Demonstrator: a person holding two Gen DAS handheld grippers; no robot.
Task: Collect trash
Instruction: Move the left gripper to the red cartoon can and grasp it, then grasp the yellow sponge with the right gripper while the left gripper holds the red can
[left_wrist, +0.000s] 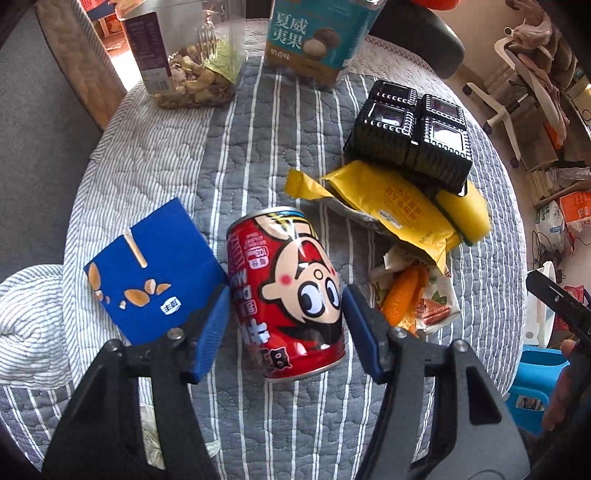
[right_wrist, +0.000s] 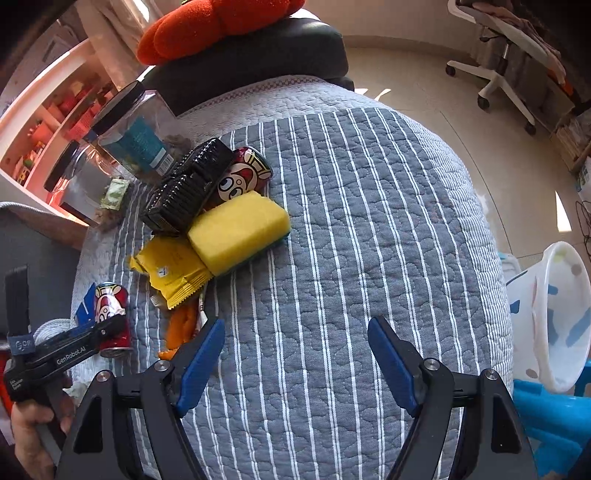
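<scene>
We have the left gripper (left_wrist: 286, 295) with fingers straddling the red can (left_wrist: 286, 295), not yet clamped; blue carton (left_wrist: 151, 273) at its 9 o'clock. Right gripper (right_wrist: 295, 347) wide, empty. Yellow wrapper (left_wrist: 399, 210), black tray (left_wrist: 410, 129), second can (right_wrist: 242, 173) remain on the counter (right_wrist: 369, 221). White bin (right_wrist: 561, 317) at 3 o'clock. Collection looks barely begun.

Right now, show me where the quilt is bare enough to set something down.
Free: the wide striped quilt ahead of the right claw, bordered by the yellow sponge and the white bin.

Crowded: the red can between the left claw jaws, with the blue carton and yellow wrapper close beside.
</scene>
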